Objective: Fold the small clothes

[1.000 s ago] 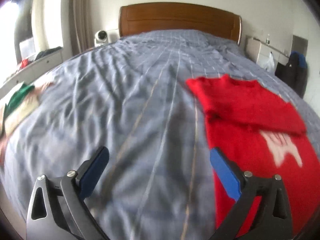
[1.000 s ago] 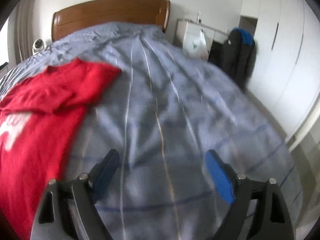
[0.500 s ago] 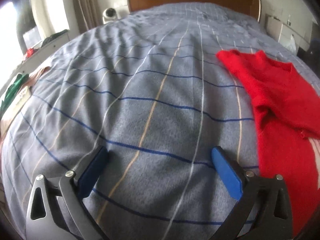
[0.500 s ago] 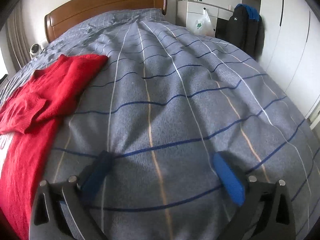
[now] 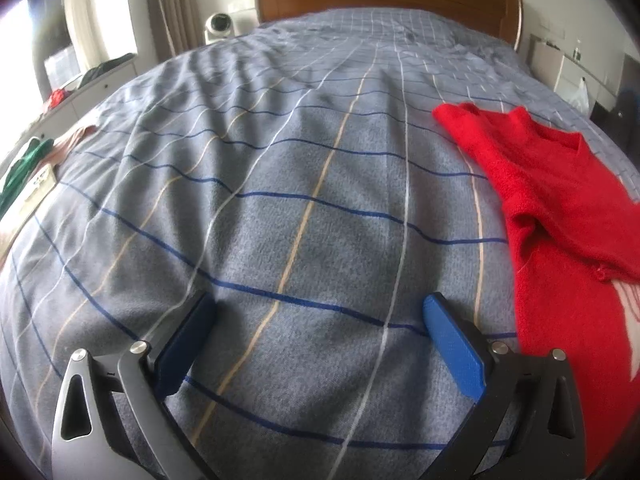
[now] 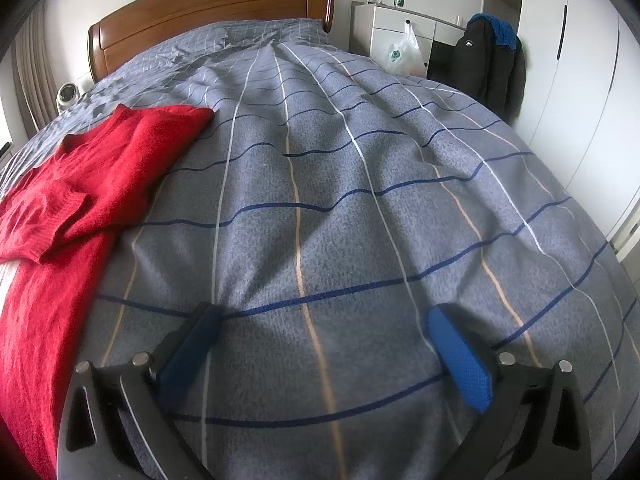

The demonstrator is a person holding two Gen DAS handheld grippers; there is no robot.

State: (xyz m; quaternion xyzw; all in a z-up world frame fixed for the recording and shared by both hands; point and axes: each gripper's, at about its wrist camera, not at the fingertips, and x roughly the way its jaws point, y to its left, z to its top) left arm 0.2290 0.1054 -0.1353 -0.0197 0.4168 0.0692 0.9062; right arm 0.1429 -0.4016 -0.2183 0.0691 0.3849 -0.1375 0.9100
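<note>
Two hand-held grippers, both over a bed with a grey-blue checked blanket (image 5: pixel 304 208).

Left gripper (image 5: pixel 320 316): fingers (image 5: pixel 454 344) with blue pads, spread wide, holding nothing. Tips low over bare blanket, possibly touching it; contact cannot be told. Red garment lies just to its right, apart from the right-hand finger.

Right gripper (image 6: pixel 320 324): fingers (image 6: pixel 458 354) with blue pads, likewise spread wide and empty, low over bare blanket. Red garment lies to its left, apart from the left-hand finger.

Item, task: one red knitted sweater with a white motif on the front (image 5: pixel 560 216), lying on the blanket between the two grippers. One sleeve is folded across the chest; the neckline points toward the headboard. Seen at the right edge of the left view and the left edge (image 6: pixel 80 184) of the right view.

Surroundings: brown wooden headboard (image 6: pixel 208 20) at the far end of the bed; small white round device (image 5: pixel 218 26) beside it; white cabinet with a hanging white plastic bag (image 6: pixel 402 54); black jacket (image 6: pixel 486 60) hanging near white wardrobe doors; green and other clothing (image 5: pixel 24 164) at the bed's left edge.
</note>
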